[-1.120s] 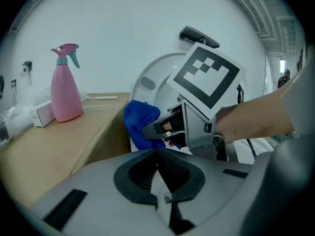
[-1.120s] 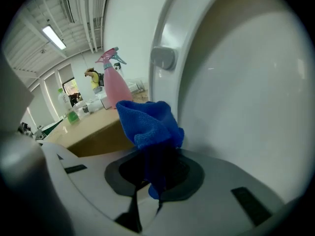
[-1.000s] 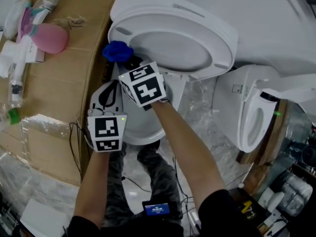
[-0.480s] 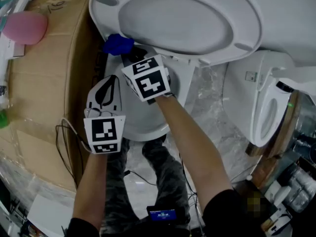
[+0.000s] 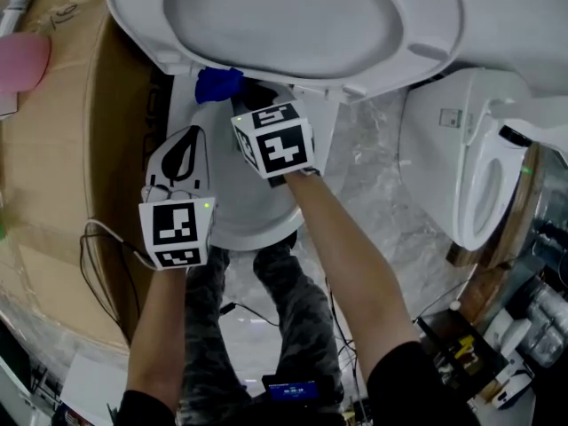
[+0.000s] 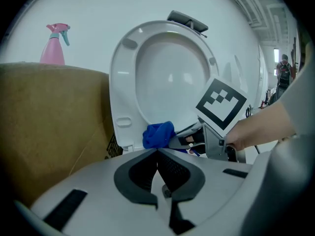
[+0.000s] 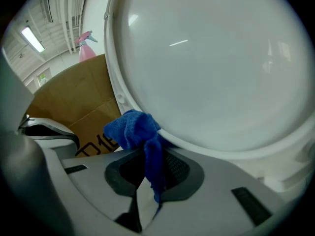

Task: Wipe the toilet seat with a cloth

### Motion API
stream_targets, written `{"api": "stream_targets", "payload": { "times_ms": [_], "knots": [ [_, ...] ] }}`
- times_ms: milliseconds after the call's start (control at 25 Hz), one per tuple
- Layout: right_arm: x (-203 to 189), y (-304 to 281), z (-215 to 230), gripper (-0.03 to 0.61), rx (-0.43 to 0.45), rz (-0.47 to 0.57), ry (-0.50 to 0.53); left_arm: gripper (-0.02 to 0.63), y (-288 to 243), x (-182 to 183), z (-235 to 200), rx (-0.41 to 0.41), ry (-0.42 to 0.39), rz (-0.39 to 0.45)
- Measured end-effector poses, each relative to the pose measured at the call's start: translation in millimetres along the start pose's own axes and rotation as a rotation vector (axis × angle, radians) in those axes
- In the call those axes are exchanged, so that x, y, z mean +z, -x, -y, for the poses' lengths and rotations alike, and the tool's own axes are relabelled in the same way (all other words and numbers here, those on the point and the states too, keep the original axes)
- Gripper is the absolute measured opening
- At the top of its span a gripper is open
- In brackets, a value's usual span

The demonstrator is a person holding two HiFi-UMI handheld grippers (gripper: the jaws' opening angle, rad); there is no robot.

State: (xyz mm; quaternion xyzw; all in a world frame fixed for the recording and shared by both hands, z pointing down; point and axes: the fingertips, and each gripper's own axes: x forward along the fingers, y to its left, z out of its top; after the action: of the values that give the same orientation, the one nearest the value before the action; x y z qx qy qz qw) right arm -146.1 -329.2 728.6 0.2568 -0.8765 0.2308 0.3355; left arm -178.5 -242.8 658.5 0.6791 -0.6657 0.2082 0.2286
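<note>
At the far left a cardboard box (image 5: 62,202) stands against the toilet, and a pink spray bottle (image 6: 53,45) sits on top of it, probably parked there to be within reach for cleaning. What the box holds I cannot tell, since its sides hide everything.

Next comes the left gripper (image 6: 158,154). Its jaws are pressed together on nothing, and it hangs low over the toilet bowl (image 5: 253,229), as if only keeping out of the way.

Just beyond its tip is the blue cloth (image 7: 135,129), bunched into a wad and touching the lower edge of the toilet seat (image 7: 211,68). The seat is tipped up, so its underside faces the person. My guess is that it was lifted to bring that face and the hinge end within reach.

The right gripper (image 7: 147,166) has its jaws clamped on a tail of the cloth, leaving the bulk free beyond the tips to serve as the wiping pad. The wipe looks barely begun.

The grippers and arms cover most of the bowl, so I cannot see inside it.

Over to the right a second toilet (image 5: 479,193) stands apart with its seat up, and nothing shows in its opening
</note>
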Motion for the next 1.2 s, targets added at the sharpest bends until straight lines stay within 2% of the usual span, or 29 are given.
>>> {"api": "stream_targets", "payload": {
  "times_ms": [400, 640, 840, 1200],
  "knots": [
    [-28.4, 47.4, 64.4, 0.066, -0.142, 0.025, -0.102, 0.012, -7.7, -1.2, 39.5, -0.053, -0.008, -0.009],
    [-33.3, 79.9, 100.1, 0.066, -0.194, 0.061, -0.185, 0.012, -9.0, -2.8, 64.6, -0.067, -0.073, -0.026],
    [-30.8, 108.1, 117.1, 0.066, -0.226, 0.077, -0.194, 0.011, -7.0, 4.7, 85.3, -0.088, -0.089, -0.026],
    [-17.3, 155.3, 125.8, 0.066, -0.245, 0.078, -0.187, 0.012, 3.6, 44.2, 121.8, -0.137, -0.137, 0.007]
  ]
}}
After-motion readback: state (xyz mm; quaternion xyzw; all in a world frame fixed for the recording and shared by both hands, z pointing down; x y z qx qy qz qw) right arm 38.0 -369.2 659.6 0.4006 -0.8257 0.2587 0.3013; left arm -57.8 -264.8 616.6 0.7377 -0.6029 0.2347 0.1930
